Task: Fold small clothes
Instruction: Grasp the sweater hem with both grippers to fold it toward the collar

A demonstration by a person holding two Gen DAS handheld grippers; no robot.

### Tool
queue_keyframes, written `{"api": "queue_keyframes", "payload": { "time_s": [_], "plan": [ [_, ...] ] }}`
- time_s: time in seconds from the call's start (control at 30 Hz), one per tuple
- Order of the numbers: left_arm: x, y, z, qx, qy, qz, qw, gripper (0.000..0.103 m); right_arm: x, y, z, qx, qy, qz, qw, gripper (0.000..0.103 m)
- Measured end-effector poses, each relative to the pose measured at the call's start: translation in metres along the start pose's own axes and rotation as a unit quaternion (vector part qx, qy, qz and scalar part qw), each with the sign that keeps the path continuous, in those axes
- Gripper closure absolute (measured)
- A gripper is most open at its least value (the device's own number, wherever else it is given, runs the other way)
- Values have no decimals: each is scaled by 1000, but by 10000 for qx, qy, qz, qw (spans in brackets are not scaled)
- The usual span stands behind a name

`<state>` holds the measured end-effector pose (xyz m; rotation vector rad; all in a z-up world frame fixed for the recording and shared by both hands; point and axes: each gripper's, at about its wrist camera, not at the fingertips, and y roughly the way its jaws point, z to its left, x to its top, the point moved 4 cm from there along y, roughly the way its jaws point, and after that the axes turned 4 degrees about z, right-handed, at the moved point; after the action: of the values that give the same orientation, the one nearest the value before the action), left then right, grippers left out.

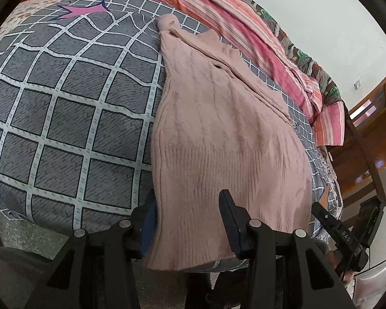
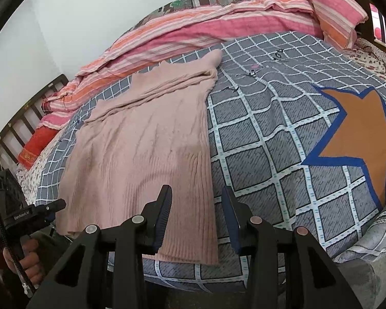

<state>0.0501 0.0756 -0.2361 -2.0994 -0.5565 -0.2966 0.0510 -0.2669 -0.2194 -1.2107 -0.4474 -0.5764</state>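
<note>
Pink sweater (image 1: 226, 134) — flat on bed (image 1: 64, 118)

A checked grey bed (image 2: 283, 141) carries a pink sweater (image 2: 146, 139) and striped bedding (image 2: 205, 28).

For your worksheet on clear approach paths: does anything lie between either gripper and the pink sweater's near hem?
Nothing visible does. The pink sweater lies flat on the checked bedspread, its hem directly below the left gripper and right gripper.
</note>
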Motion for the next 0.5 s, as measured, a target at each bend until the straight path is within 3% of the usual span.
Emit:
{"api": "queue_keyframes", "payload": {
  "time_s": [0.5],
  "plan": [
    [-6, -4, 2, -220, -51, 54, 9997, 60, -18, 13, 11, -124, -324, 481, 9982, 62]
  ]
}}
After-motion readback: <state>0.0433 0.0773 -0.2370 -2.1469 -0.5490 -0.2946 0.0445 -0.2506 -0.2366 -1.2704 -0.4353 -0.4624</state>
